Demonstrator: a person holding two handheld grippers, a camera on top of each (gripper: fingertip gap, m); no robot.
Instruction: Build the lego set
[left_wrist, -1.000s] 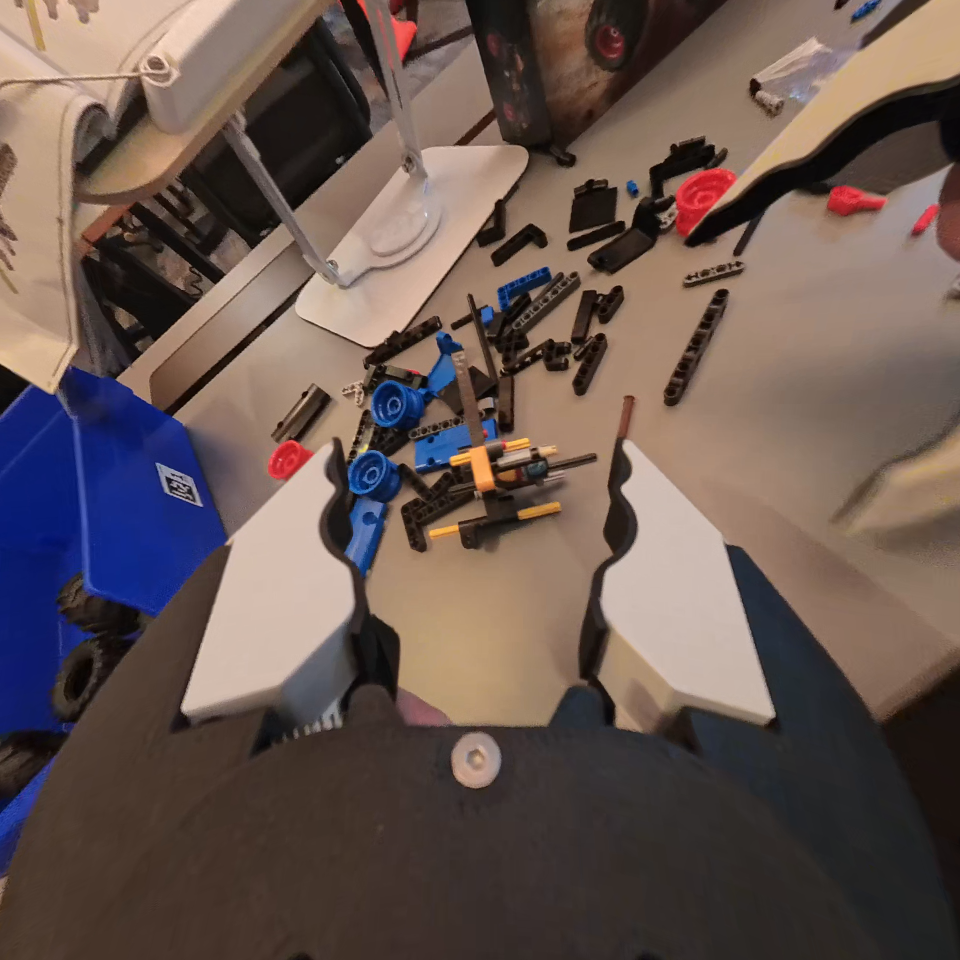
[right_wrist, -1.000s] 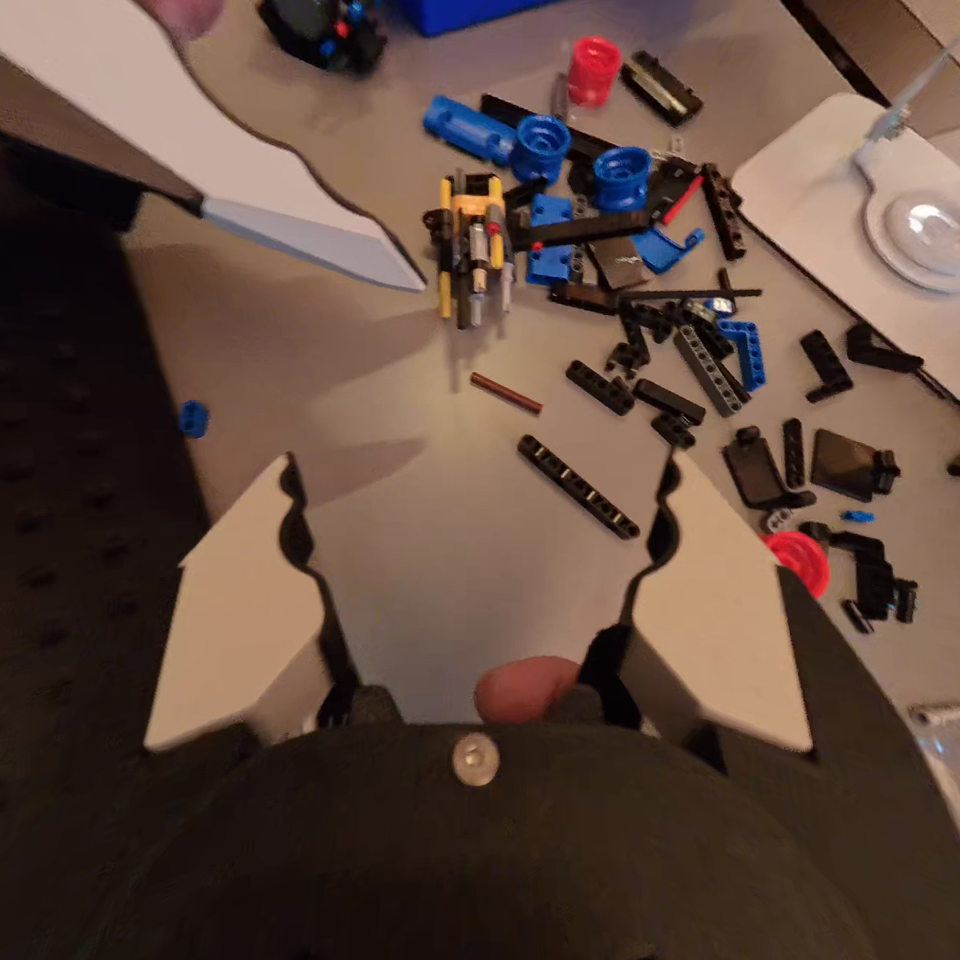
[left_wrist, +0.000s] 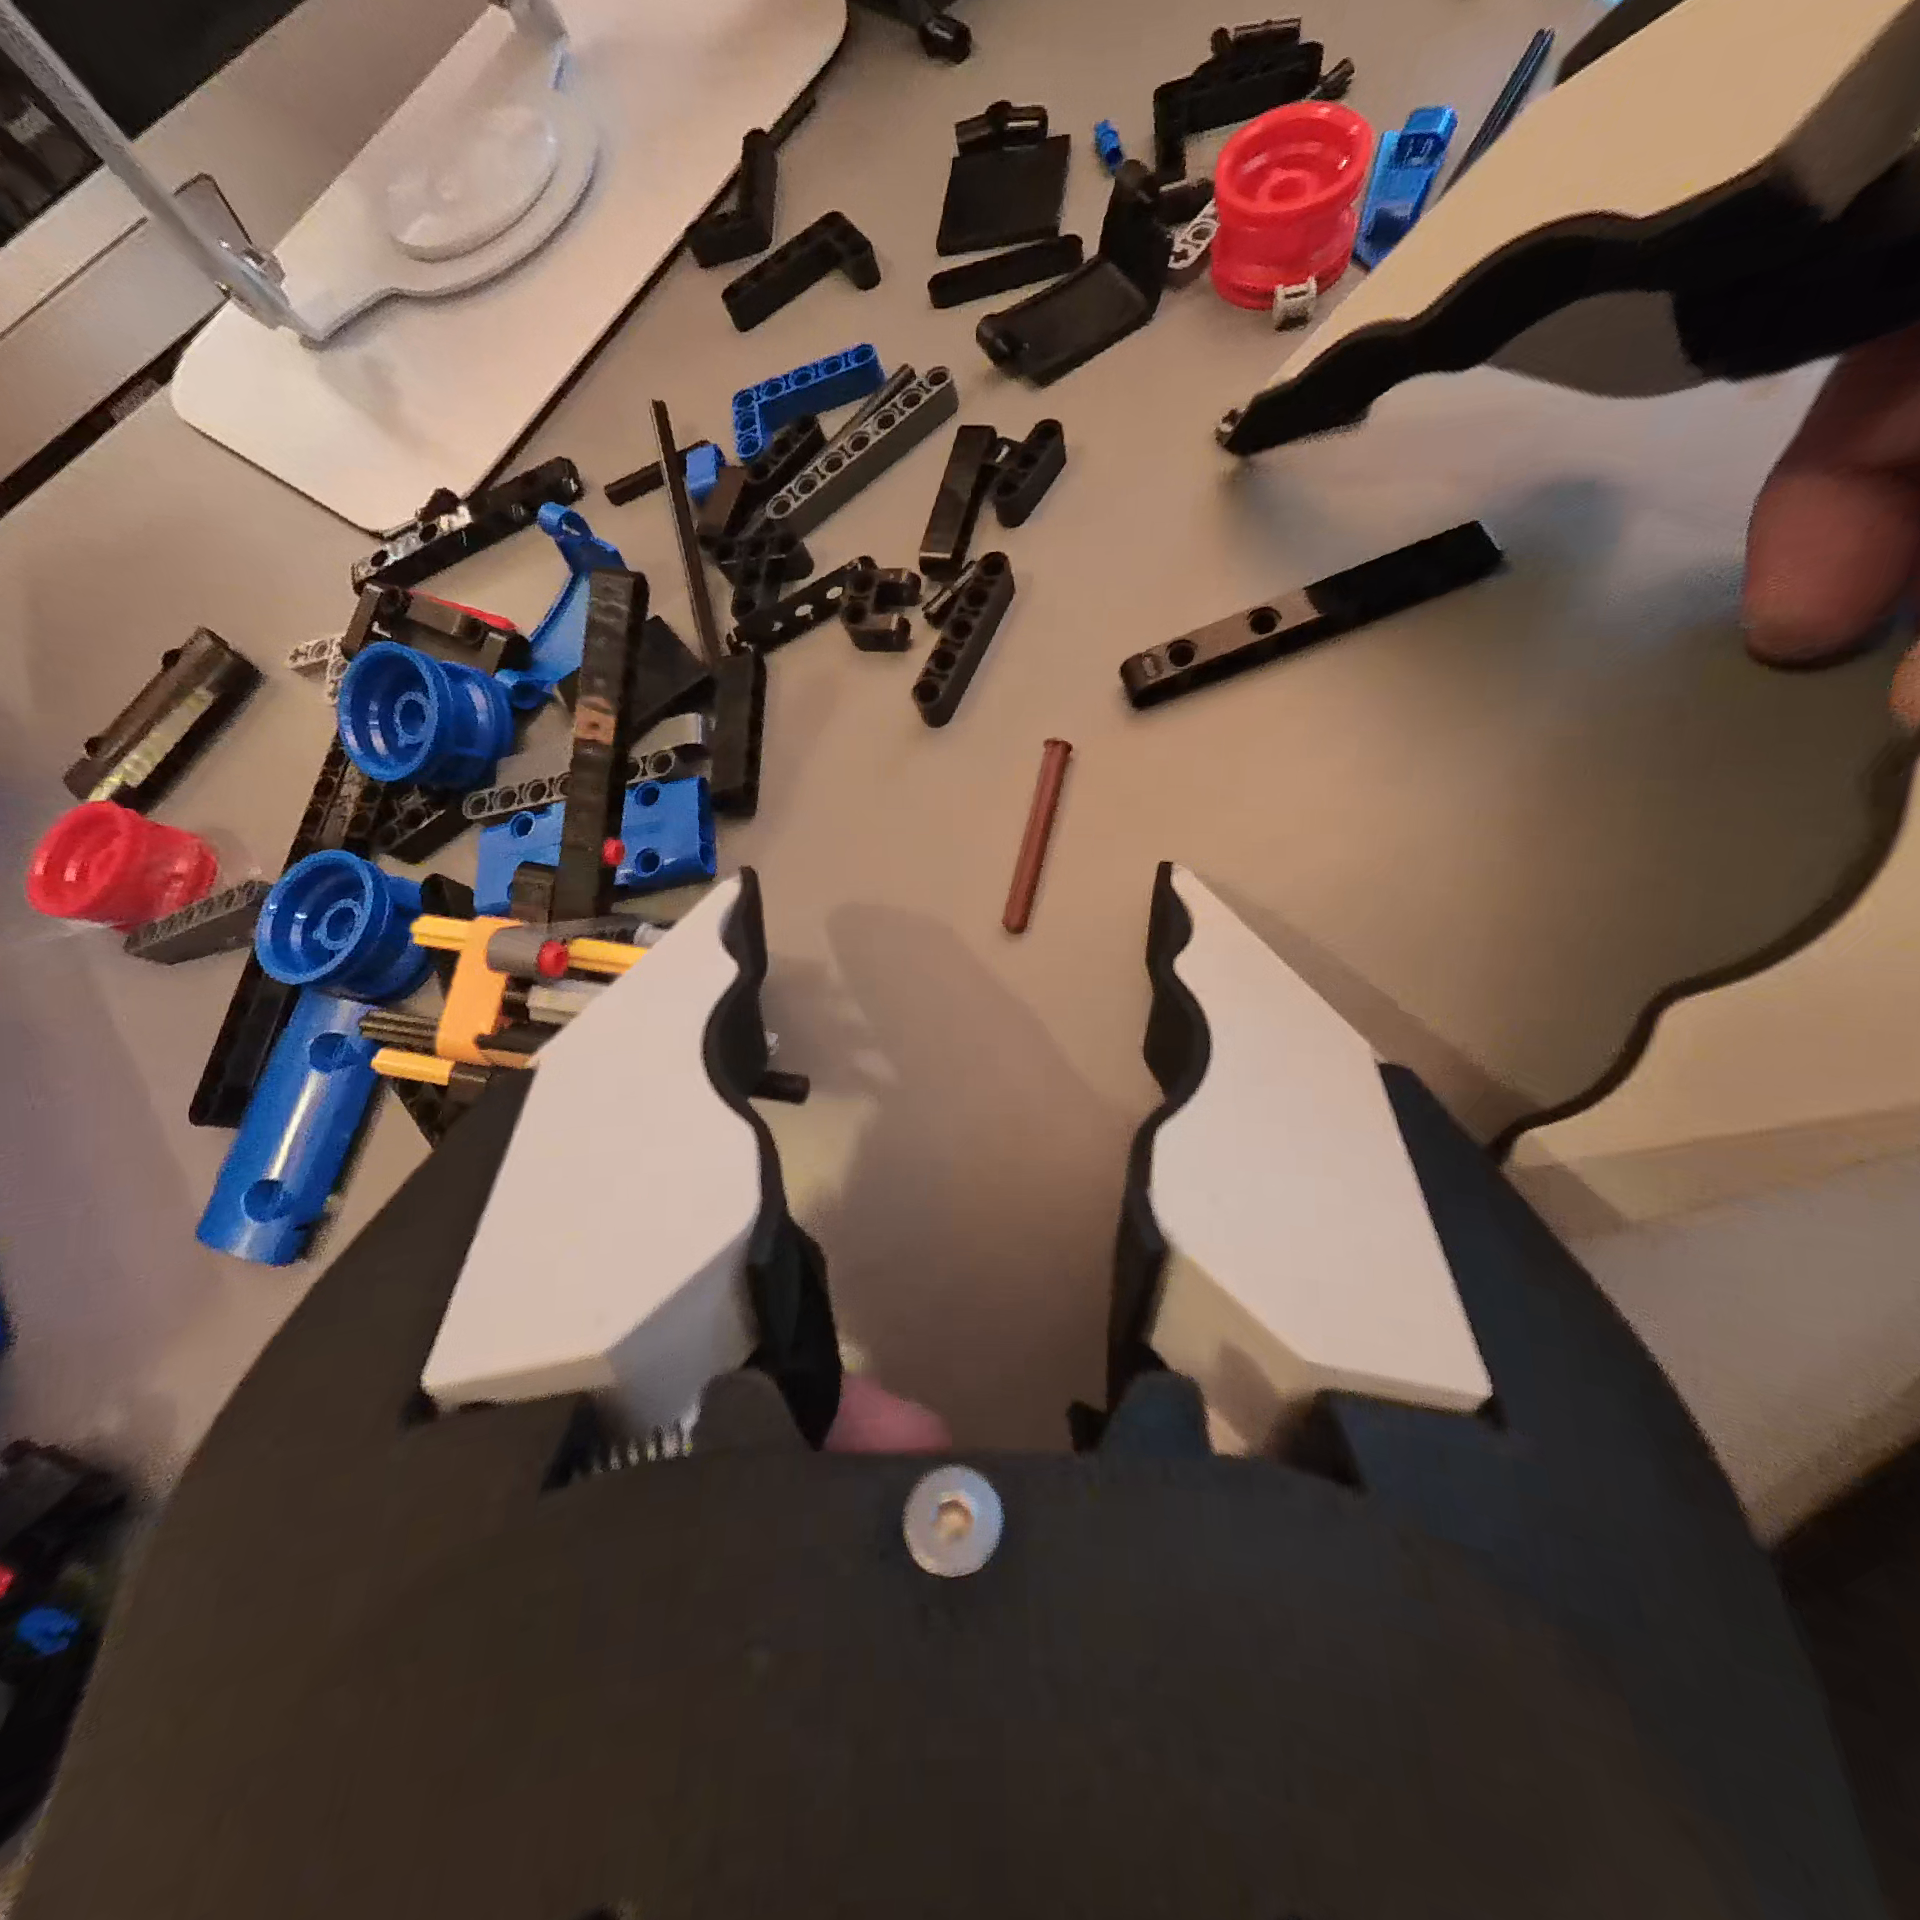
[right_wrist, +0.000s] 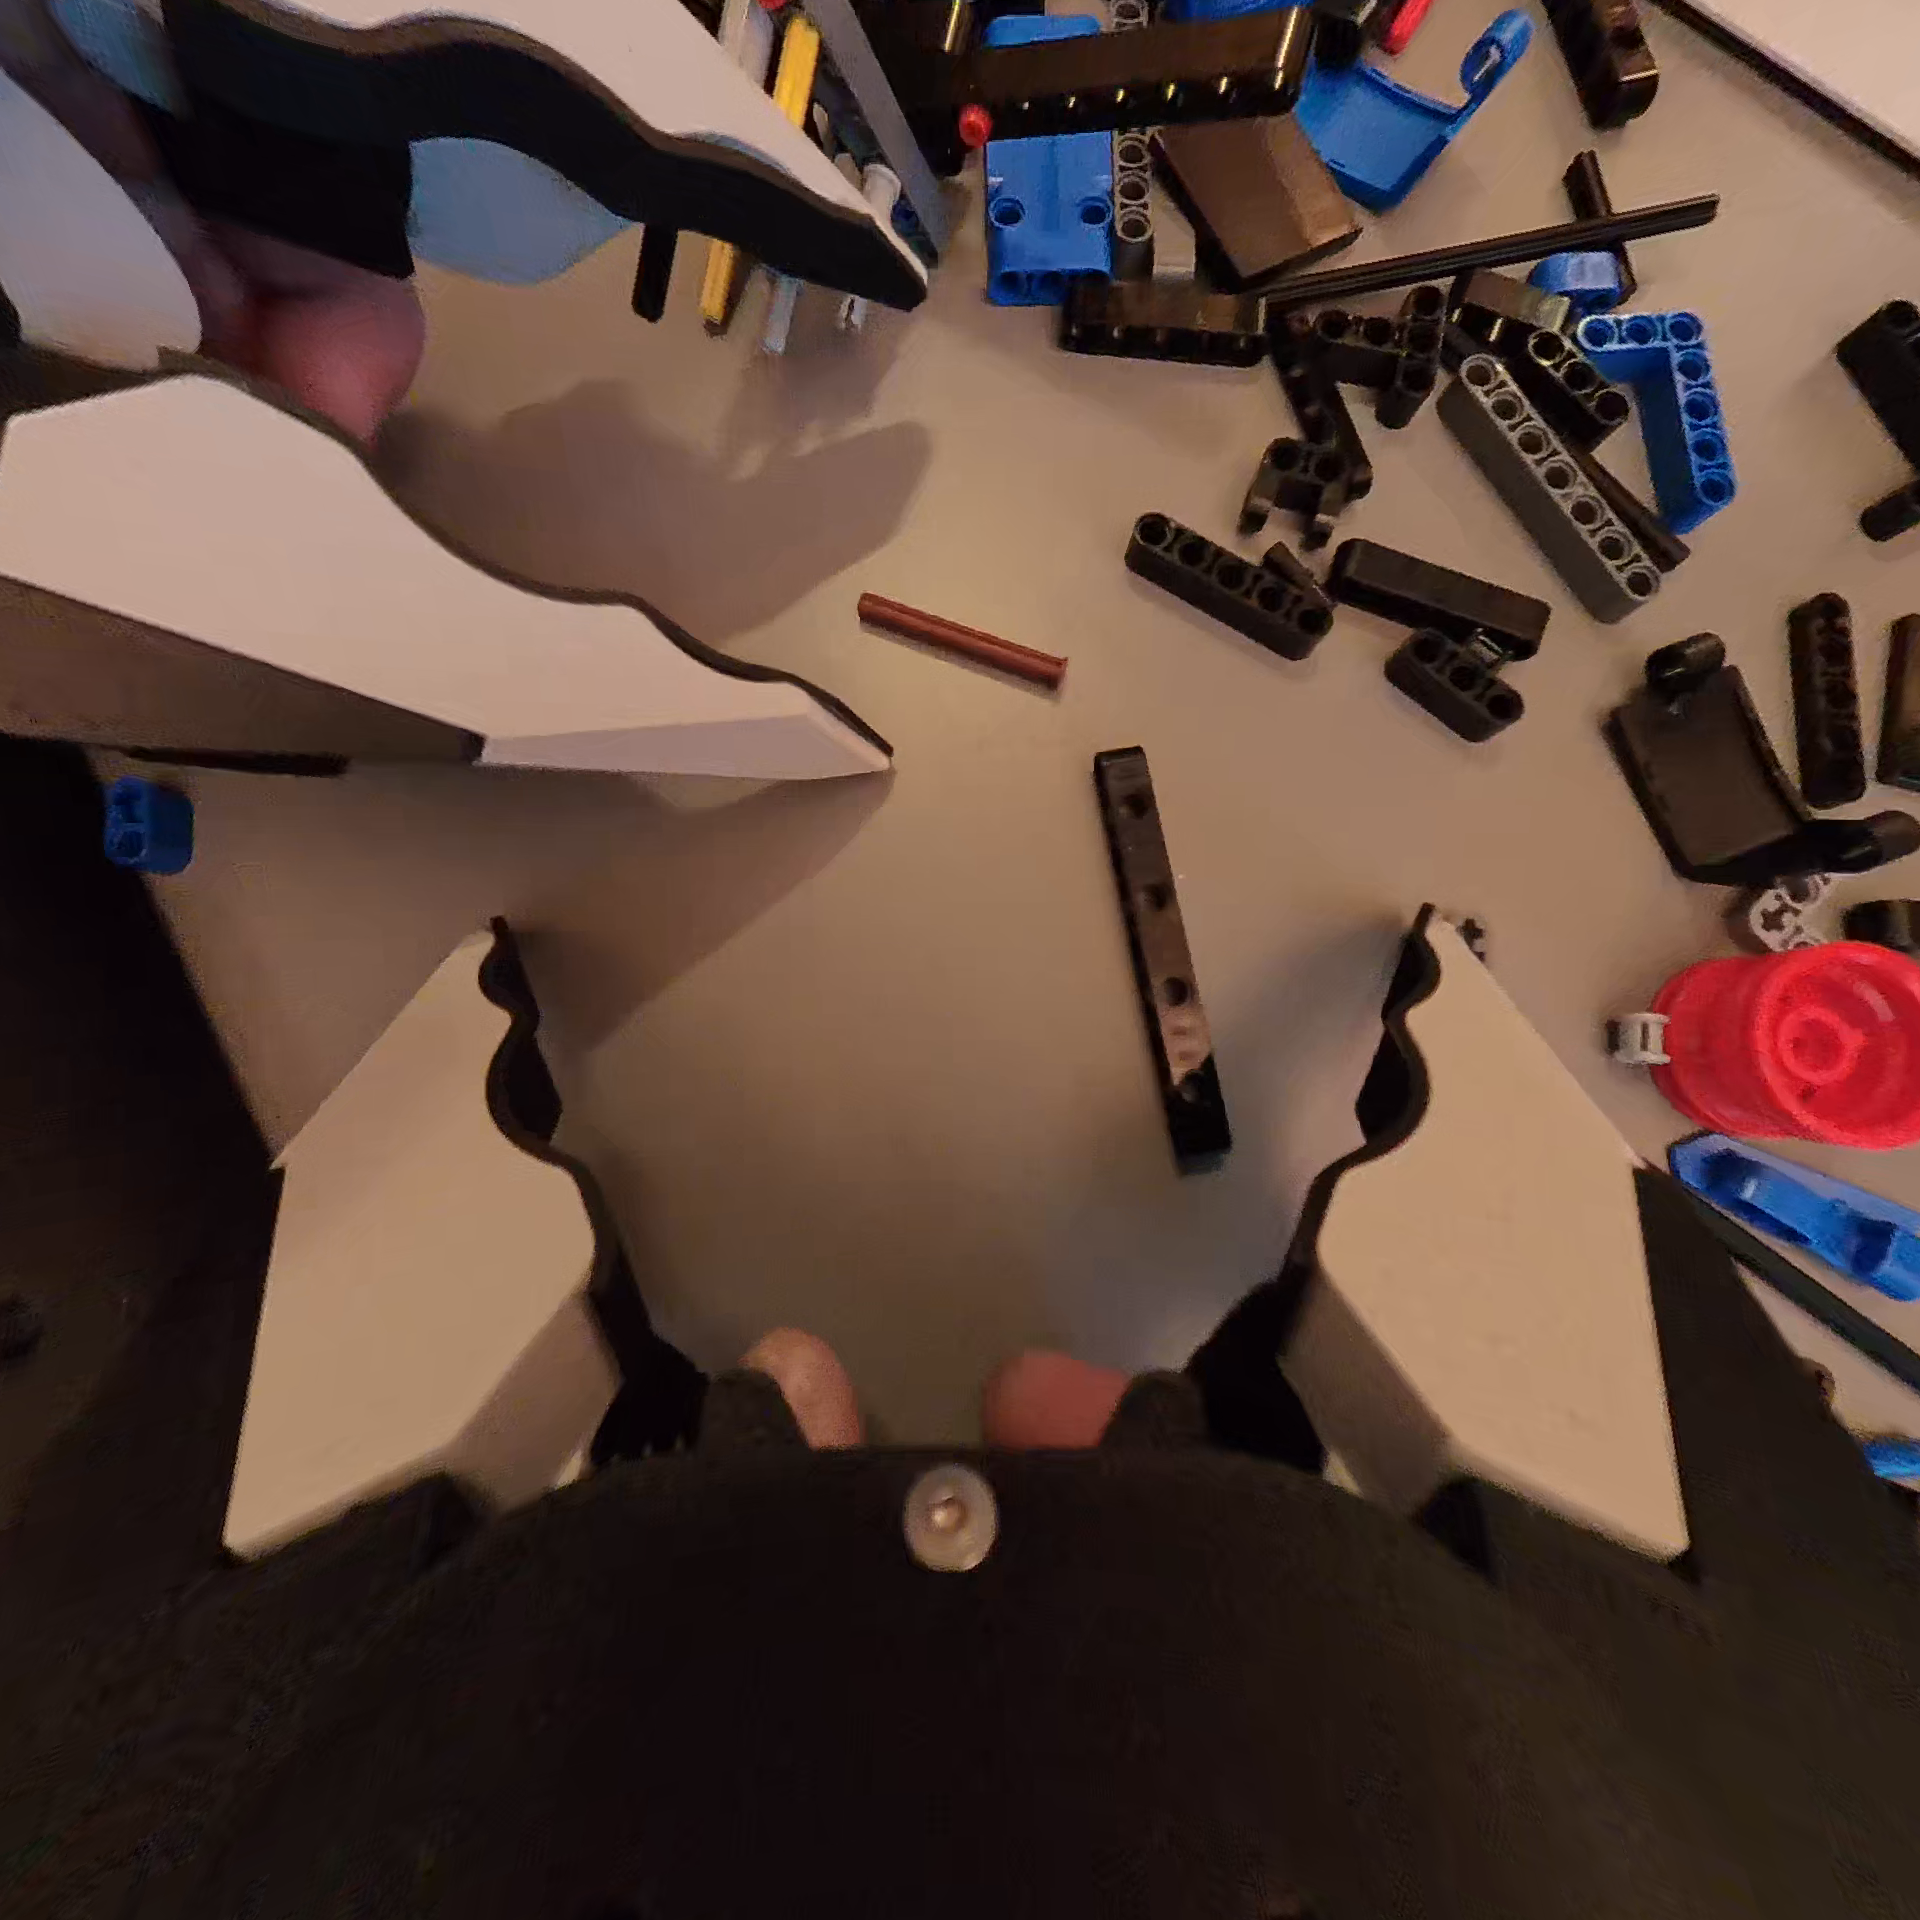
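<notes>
Left wrist view: left gripper (left_wrist: 951, 883) spread wide, empty, closer to the table than a second ago; brown axle (left_wrist: 1036, 834) just ahead, yellow-and-black assembly (left_wrist: 488, 1003) beside left finger. Shown only here: lamp base (left_wrist: 499, 239).

Right wrist view: right gripper (right_wrist: 961, 920) wide, empty, now around long black beam (right_wrist: 1162, 961). Only here: small blue connector (right_wrist: 148, 826).

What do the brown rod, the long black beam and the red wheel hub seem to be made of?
Brown rod: seemingly hard plastic, dull matte, no glints. Long black beam: moulded plastic, semi-gloss, with soft highlights round its pin holes. Red wheel hub: glossy moulded plastic, crisp concentric rings catching light. All judged by look only.
</notes>
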